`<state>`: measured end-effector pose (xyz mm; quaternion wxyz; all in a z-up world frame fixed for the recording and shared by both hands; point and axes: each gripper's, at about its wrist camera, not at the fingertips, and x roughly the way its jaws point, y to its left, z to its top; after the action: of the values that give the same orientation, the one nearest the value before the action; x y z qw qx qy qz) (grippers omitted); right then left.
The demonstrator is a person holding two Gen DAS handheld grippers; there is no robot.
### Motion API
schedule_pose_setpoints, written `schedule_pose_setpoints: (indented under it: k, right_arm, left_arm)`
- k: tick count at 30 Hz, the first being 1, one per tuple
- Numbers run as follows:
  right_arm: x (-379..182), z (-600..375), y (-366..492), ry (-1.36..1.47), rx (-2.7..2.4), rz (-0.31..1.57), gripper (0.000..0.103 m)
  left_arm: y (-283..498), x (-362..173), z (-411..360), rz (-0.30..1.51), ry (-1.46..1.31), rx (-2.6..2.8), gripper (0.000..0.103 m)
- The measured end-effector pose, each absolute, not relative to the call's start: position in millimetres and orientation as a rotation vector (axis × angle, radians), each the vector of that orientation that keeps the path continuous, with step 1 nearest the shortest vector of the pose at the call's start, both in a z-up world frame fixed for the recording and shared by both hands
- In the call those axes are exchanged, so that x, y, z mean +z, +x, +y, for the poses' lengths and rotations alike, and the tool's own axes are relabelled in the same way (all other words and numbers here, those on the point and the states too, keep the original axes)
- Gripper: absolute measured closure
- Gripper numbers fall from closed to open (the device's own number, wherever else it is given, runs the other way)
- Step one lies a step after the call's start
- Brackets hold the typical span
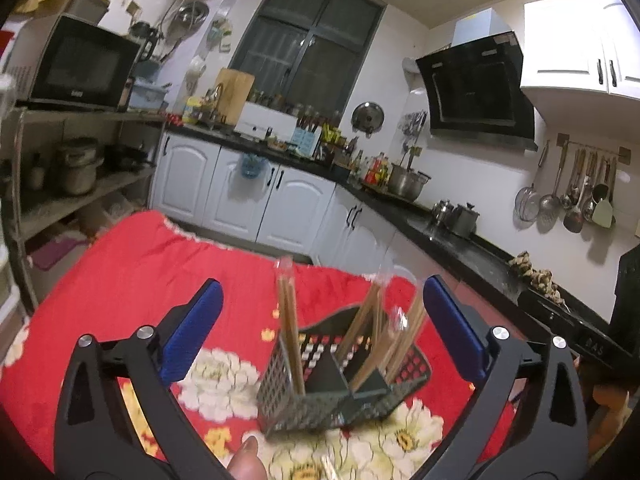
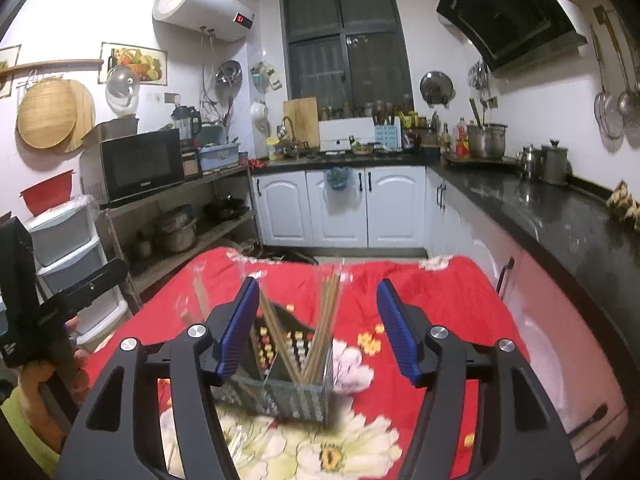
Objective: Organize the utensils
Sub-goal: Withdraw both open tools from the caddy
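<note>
Blue-padded fingers on my left gripper (image 1: 320, 328) stand wide apart, gripping nothing, with the mesh utensil caddy (image 1: 340, 396) just beyond them on the red floral cloth (image 1: 132, 264). My right gripper (image 2: 318, 330) is also spread and empty, facing the same caddy, where wrapped chopsticks (image 2: 326, 320) stand leaning.

A mesh utensil holder (image 1: 340, 392) stands on the cloth-covered table (image 1: 132, 280), with chopsticks (image 1: 290, 328) leaning upright inside its compartments. Behind the table, a counter (image 2: 532, 208) runs along the back wall under the window (image 2: 348, 44) and turns down the right side, bearing pots (image 2: 486, 140) and kettles (image 2: 554, 162). To the left, a microwave (image 2: 142, 164) sits on an open shelf rack (image 2: 224, 216), with a range hood (image 1: 476, 84) above the counter at right.
</note>
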<state>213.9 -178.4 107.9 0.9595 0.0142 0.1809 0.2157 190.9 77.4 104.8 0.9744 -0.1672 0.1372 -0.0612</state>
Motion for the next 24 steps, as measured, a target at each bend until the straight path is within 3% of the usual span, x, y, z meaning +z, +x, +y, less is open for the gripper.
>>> schedule_pose_setpoints:
  k: [24]
  right_arm:
    - [59.3,-145.1,175.0,-0.067,0.547,0.466,0.036]
  left_arm:
    - [146.0,33.1,92.9,0.501,-0.371,-0.056,0.011]
